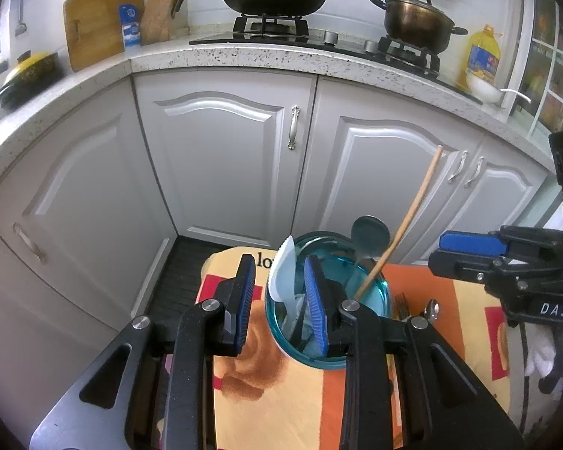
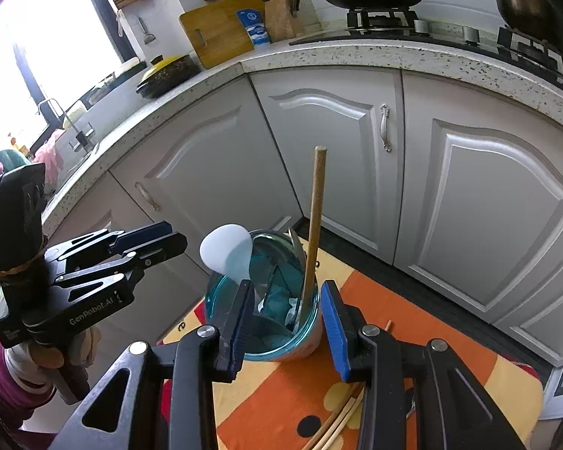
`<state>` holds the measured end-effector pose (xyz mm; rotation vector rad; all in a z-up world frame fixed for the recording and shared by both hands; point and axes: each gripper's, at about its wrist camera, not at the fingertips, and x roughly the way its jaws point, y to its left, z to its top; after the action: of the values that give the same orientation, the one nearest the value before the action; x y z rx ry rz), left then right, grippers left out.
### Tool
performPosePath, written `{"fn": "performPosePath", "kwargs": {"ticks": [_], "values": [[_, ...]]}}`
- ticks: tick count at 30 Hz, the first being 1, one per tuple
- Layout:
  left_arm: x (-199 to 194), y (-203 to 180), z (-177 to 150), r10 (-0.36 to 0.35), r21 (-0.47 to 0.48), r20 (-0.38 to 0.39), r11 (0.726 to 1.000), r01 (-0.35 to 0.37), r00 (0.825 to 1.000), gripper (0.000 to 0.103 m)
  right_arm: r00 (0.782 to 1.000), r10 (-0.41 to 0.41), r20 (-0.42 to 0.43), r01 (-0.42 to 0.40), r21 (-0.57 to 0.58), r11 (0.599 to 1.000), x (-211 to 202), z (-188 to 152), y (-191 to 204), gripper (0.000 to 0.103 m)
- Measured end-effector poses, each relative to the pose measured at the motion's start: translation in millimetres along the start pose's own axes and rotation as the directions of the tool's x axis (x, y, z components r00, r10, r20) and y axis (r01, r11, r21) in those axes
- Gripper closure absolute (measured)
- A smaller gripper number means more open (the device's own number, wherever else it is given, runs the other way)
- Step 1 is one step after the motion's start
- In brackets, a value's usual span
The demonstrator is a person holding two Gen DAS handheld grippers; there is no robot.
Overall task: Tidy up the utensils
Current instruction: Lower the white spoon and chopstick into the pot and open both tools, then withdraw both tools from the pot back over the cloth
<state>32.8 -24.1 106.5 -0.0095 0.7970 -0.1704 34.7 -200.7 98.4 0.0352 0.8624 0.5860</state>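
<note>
Teal glass makes up the cup (image 1: 328, 337) that stands on the small table (image 2: 281, 393), on its orange and yellow patterned cloth, toward the edge nearest the cabinets. Inside it stand a white plastic spoon (image 1: 281, 277), a metal spoon (image 1: 369, 236) with its bowl up, and a wooden stick (image 2: 315, 221).

Both tools are apart and hold nothing. The left gripper (image 1: 277, 300) has one finger over the cup mouth and the other outside its wall; the right gripper (image 2: 287, 317) has its jaws either side of the cup, with no pad clearly pressing on the glass.

The stick's long axis runs steeply upward out of the cup, leaning on the rim toward the cabinet doors, free end high. A fork (image 1: 401, 305) and another spoon (image 1: 431, 309) lie flat on the cloth just beside the cup; thin chopsticks (image 2: 341, 420) lie near the table's front edge.

The likely trouble is a tip: the cup is tall, top-heavy with leaning handles, and sits on loose cloth. A finger catching the rim or the stick while pulling away could knock it over toward the table edge.
</note>
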Motion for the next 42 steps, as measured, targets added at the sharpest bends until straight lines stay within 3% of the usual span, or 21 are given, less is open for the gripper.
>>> {"fn": "performPosePath", "kwargs": {"ticks": [14,30,35,42], "values": [[-26.9,-37.7,-19.9,0.008,0.047,0.026,0.999,-0.009,1.000,0.070,0.999,-0.033,0.010,0.033,0.015,0.999,-23.4,-39.7,2.6,0.065],[-34.7,-98.9,-55.1,-0.122,0.099,-0.050,0.987,0.126,0.991,0.065,0.992,-0.128,-0.011,0.129,0.068,0.989,-55.1,-109.5,-14.2,0.062],[-29.2,-109.3,-72.8,-0.200,0.117,-0.101,0.970,0.212,0.974,0.063,0.987,-0.156,-0.047,0.160,0.109,0.981,-62.9,-134.4,-33.9,0.062],[-0.1,-120.7,-110.7,-0.294,0.132,-0.253,0.933,0.334,0.922,0.063,0.978,-0.156,-0.137,0.181,0.190,0.965,-52.0,-181.1,-63.8,0.062]]}}
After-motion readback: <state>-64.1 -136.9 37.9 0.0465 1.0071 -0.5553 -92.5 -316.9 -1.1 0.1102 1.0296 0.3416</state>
